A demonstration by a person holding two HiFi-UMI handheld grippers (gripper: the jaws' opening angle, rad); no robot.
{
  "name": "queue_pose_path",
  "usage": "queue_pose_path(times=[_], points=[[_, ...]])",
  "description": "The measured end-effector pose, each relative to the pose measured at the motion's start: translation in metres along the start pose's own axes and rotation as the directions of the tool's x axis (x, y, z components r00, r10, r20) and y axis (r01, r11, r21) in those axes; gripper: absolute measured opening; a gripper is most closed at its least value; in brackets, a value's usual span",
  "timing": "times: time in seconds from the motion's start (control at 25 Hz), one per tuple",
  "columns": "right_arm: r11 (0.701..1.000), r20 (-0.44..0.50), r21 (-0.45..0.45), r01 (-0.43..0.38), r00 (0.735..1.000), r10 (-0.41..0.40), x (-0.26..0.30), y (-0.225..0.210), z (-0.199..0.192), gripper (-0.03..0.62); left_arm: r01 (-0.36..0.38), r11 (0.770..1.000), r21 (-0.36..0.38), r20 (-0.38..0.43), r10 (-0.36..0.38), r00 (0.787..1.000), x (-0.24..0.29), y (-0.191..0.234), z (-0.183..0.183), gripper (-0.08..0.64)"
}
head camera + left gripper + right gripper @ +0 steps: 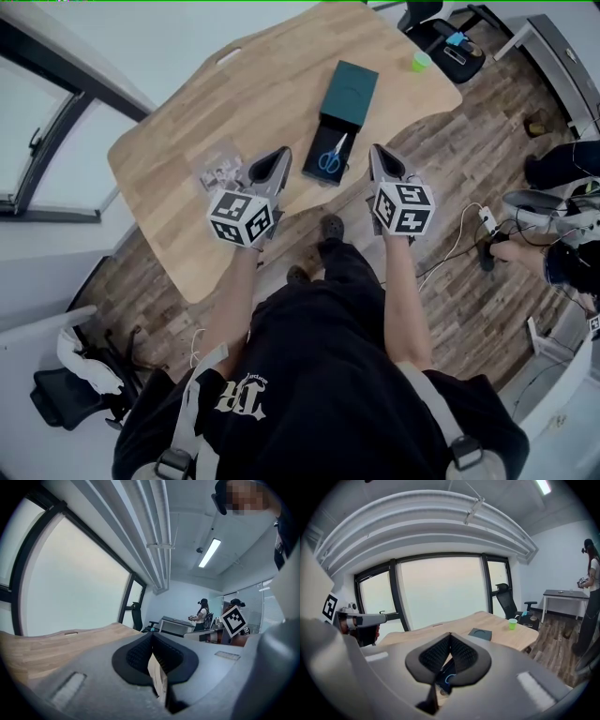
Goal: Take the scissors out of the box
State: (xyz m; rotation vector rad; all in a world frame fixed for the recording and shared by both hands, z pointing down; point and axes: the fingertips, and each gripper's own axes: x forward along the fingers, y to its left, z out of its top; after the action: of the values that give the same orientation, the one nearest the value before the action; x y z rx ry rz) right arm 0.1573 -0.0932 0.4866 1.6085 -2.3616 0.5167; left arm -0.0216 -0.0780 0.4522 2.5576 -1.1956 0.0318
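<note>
Head view | scissors (330, 157) in box (350, 92) | left gripper (281, 156), right gripper (377, 153) closed

A wooden worktop (187, 141) is seen from above. A dark green box (349, 92) is laid on it, with a black tray (317, 138) slid out toward the person, and scissors (330, 157) with blue handles are laid in the tray. The left gripper (283, 153) and the right gripper (374, 150) are held at either side of the tray, apart from it, jaws closed to a point. A green cup (421, 62) is set near the worktop's edge beyond the box, and a clear packet (217, 169) is seen just beside the left gripper.
</note>
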Motion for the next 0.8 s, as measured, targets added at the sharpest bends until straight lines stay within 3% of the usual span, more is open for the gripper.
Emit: queue_pose_path(times=[0.32,0.8], points=[[0.999,-0.004,0.028,-0.046,0.999,0.046,0.060,-0.024,0.025,0.005,-0.049,0.999,0.016,-0.014,0.049,0.999,0.042,0.033,0.017,0.002],[0.986,-0.046,0.053,-0.155,0.986,0.158,0.150,-0.038,0.045,0.005,-0.164,0.986,-0.008,-0.060,0.163,0.985,0.083,0.076,0.010,0.002]])
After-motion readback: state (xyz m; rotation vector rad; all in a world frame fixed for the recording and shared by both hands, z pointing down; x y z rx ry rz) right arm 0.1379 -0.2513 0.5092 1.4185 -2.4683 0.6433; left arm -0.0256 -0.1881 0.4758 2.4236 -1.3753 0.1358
